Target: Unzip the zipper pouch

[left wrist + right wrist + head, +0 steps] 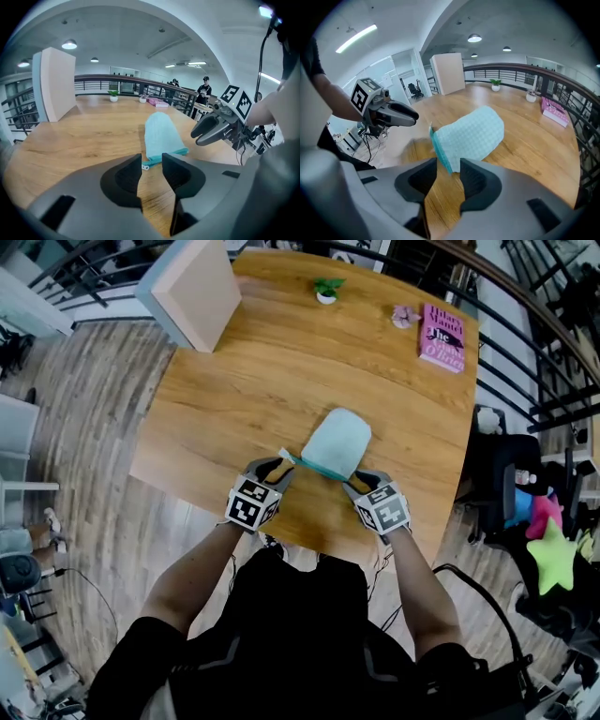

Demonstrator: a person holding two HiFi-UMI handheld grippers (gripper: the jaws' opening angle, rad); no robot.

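**A:** Where is the pouch?

**B:** The pale mint, waffle-textured fabric pouch (336, 442) lies flat on the wooden table (253, 371), with its teal zipper edge (161, 160) nearest you.

**A:** And my grippers?

**B:** Both are open and grip nothing. Your left gripper (151, 164) sits by the small white tab (146, 167), your right gripper (448, 165) at the far corner. Pinch that corner firmly, then draw the tab straight along the teeth.

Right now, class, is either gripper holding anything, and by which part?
Nothing is held. The left gripper has its jaws apart, just short of the zipper pull. The right gripper has its jaws apart around the zipper end of the pouch, not pressing it.
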